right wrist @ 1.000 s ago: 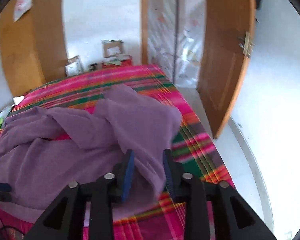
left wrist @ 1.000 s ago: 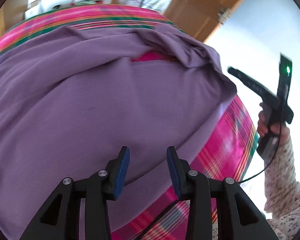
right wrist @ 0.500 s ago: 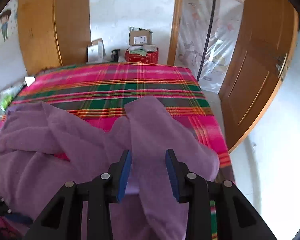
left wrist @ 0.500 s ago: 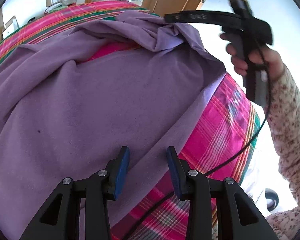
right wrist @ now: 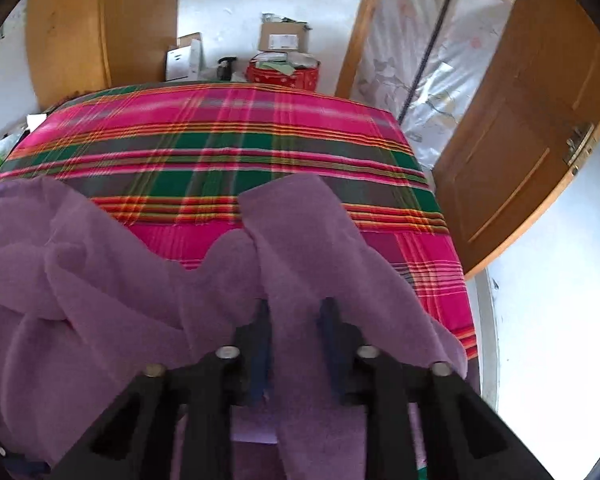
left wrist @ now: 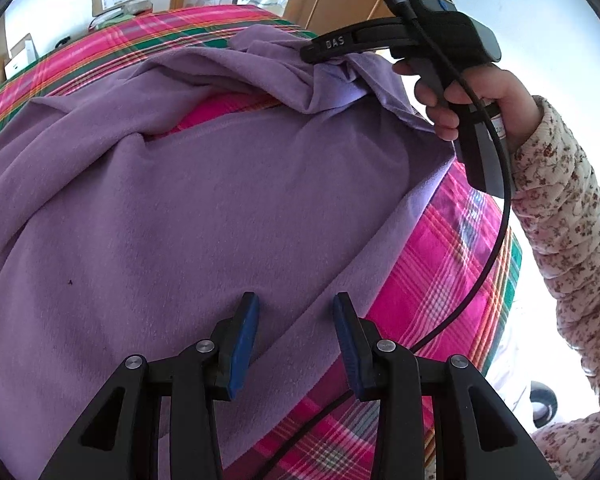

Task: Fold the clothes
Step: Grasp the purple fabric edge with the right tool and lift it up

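From the left wrist: left gripper (left wrist: 296,334) hangs unclenched above the purple garment (left wrist: 188,208), which lies spread over the plaid bedcover (left wrist: 452,264), near its hem. Right gripper (left wrist: 320,46) meets bunched cloth at the far edge. Its trailing cable (left wrist: 496,248) could snag the fabric.

From the right wrist: right gripper (right wrist: 296,340) has a thick fold draped between its fingers; whether it is clamped I cannot tell. Risk: the fold slips out when lifted.

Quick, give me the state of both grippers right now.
Left gripper: open, jaws over the purple garment, gripping nothing.
Right gripper: garment draped between its jaws and lifted; full closure cannot be told.
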The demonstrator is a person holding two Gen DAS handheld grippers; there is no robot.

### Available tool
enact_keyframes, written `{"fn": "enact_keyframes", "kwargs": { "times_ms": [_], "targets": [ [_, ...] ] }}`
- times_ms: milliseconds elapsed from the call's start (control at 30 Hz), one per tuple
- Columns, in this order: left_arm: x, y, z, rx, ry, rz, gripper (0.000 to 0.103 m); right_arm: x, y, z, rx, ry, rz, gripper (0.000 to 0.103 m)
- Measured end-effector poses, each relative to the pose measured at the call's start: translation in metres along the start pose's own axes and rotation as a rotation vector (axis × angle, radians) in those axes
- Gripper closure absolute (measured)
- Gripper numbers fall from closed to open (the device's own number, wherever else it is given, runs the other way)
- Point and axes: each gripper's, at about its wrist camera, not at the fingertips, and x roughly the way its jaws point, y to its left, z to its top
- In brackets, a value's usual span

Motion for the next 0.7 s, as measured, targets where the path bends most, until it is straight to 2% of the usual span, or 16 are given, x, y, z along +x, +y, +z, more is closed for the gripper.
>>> {"fn": "enact_keyframes", "kwargs": {
  "times_ms": [67,333,700],
  "targets": [
    [0.000,-0.001,-0.001,0.006,-0.002,0.007,0.063,-0.002,-0.006,0.000,0.023,-0.006,-0.001,0.098],
    [0.001,-0.017,-0.006,0.085,-0.013,0.083,0.063,-0.027,-0.030,-0.007,0.125,-0.071,0.011,0.099],
    [0.002,-0.027,-0.004,0.183,-0.012,0.060,0.063,-0.063,-0.078,-0.026,0.259,-0.151,-0.007,0.099]
  ]
}}
